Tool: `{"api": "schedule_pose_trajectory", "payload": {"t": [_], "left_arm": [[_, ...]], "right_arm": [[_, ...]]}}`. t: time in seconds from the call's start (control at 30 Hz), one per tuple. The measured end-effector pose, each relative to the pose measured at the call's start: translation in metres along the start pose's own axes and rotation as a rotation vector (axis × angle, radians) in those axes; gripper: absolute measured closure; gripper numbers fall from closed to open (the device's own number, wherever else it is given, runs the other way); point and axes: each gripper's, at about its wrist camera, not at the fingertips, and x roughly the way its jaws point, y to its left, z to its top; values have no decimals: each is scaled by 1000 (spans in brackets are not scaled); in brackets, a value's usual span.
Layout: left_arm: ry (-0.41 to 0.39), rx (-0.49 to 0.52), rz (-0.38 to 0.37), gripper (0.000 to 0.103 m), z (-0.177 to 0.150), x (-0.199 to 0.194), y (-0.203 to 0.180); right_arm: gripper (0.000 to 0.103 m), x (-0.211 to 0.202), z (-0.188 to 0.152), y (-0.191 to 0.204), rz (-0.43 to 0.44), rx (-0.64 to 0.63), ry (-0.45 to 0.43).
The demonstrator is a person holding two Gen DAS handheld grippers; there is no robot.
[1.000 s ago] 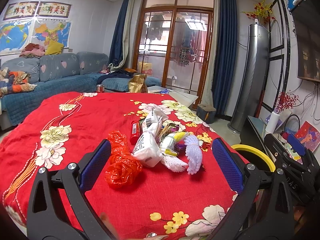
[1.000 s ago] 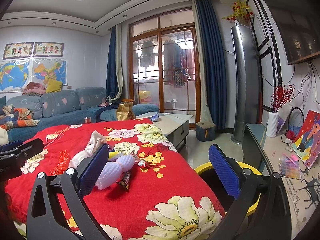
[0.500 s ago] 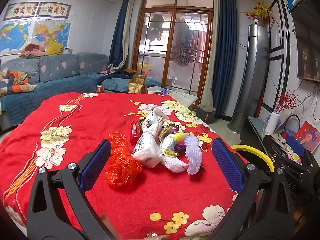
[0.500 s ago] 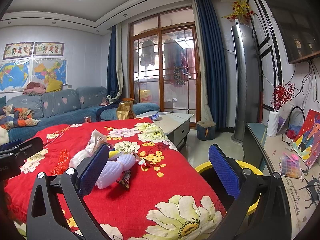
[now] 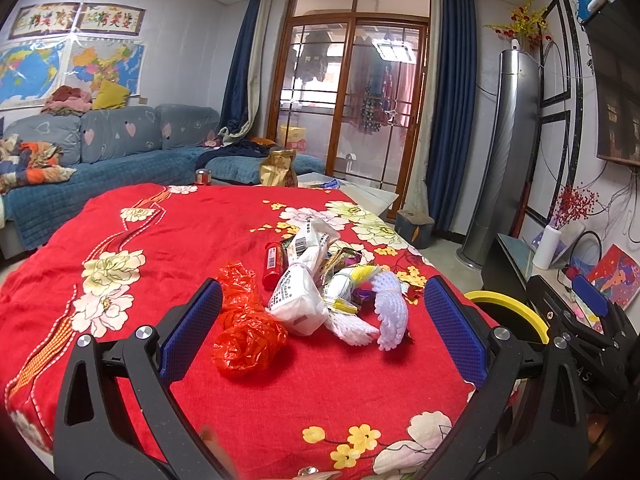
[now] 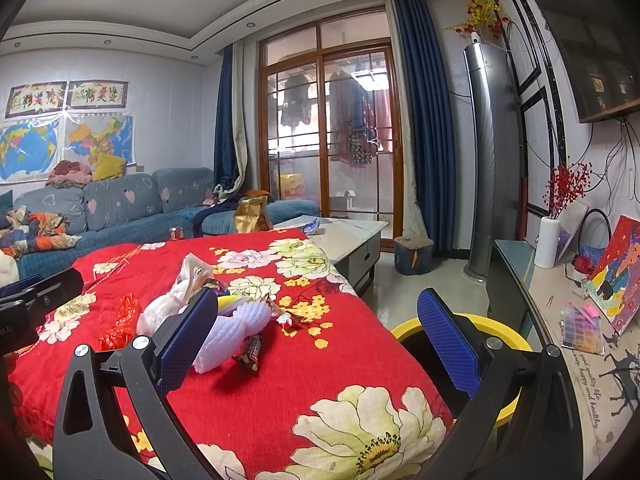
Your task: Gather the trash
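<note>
A pile of trash lies on the red flowered table cloth (image 5: 200, 240): a crumpled red plastic bag (image 5: 246, 336), a white plastic bag (image 5: 298, 300), white foam netting (image 5: 390, 316), a red tube (image 5: 273, 259) and shiny wrappers. My left gripper (image 5: 322, 336) is open and empty, its jaws either side of the pile, just short of it. In the right wrist view the foam netting (image 6: 236, 328) and a brown candy wrapper (image 6: 250, 354) lie near the left finger. My right gripper (image 6: 316, 348) is open and empty over the table's right part. A yellow-rimmed bin (image 6: 472, 328) stands beside the table.
The bin also shows in the left wrist view (image 5: 508, 308), right of the table. A TV cabinet (image 6: 560, 320) with a white vase and pictures runs along the right. A grey coffee table (image 6: 352, 236), blue sofa (image 5: 100, 148) and tall silver air conditioner (image 5: 500, 152) stand beyond.
</note>
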Motion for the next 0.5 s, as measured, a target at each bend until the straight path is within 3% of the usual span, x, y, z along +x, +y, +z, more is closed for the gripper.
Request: {"api": "schedule_pose_trajectory", "payload": {"t": [0.3, 0.5], "left_arm": [[5, -21, 6, 10, 1, 2, 7], [-5, -56, 51, 10, 5, 5, 25]], "right_arm": [[6, 2, 0, 9, 41, -16, 34], [6, 11, 4, 25, 99, -52, 71]]}}
